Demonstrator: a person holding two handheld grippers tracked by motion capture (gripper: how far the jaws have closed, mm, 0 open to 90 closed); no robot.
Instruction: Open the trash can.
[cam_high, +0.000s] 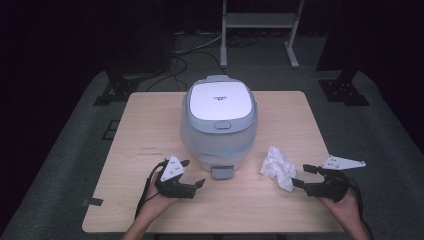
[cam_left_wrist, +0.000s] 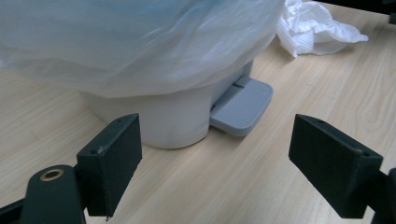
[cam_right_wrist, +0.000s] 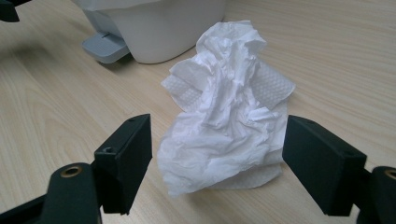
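White tissue (cam_right_wrist: 226, 107) between right gripper (cam_right_wrist: 217, 163) fingers; pedal (cam_left_wrist: 243, 106) beyond left gripper (cam_left_wrist: 215, 163)

The small dark print on the white lid panel of the pale grey pedal bin (cam_high: 219, 117) is too small to read in the high view. In the left gripper view the bin's lid and upper body run off the top edge, and its clear plastic liner bag (cam_left_wrist: 140, 42) veils the wall beneath. The crumpled white paper tissue (cam_left_wrist: 317, 25) is cut by that view's top edge. In the right gripper view the grey foot pedal (cam_right_wrist: 105, 46) is partly behind the bin's base, and the tissue's far underside is hidden against the light wooden counter (cam_right_wrist: 56, 107). The person's forearms leave the high view's bottom edge
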